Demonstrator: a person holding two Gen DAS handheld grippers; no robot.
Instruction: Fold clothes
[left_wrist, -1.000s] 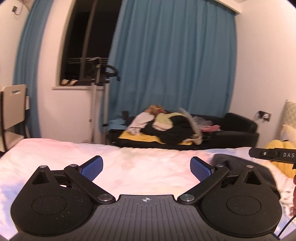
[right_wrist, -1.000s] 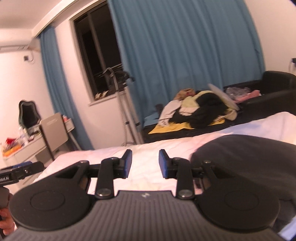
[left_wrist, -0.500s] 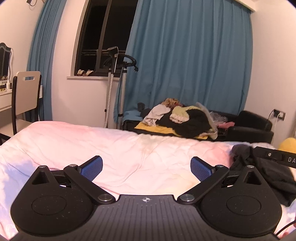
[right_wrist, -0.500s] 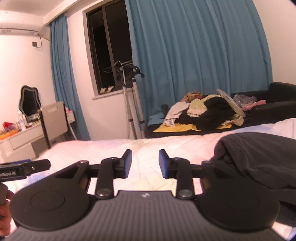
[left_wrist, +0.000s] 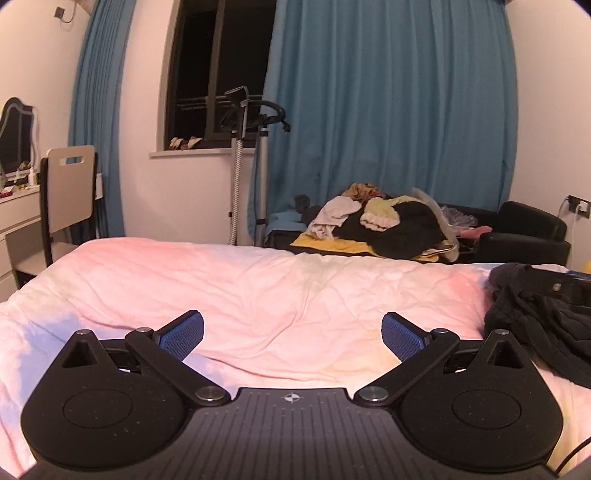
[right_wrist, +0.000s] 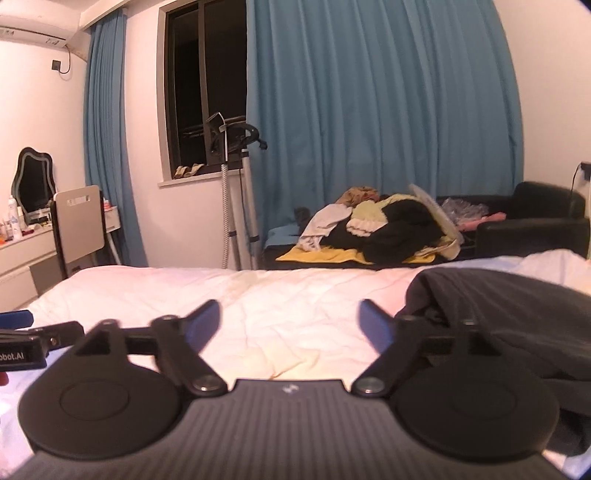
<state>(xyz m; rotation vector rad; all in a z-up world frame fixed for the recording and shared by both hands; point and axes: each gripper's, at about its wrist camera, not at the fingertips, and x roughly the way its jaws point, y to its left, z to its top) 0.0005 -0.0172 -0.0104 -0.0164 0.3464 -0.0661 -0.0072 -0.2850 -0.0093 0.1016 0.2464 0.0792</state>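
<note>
The far wall is being covered by blue curtains (left_wrist: 388, 122), and a dark window (left_wrist: 207, 70) is being left bare between them. A sofa (left_wrist: 524, 236) is being kept under them. A chair (left_wrist: 70, 195) is being stood by a dresser (right_wrist: 22, 254).

The right claw (right_wrist: 290, 321) is spread wide and empty above the white bed (right_wrist: 258, 295). A dark garment (right_wrist: 517, 306) lies crumpled on the bed beside the right finger (right_wrist: 376, 325).
</note>
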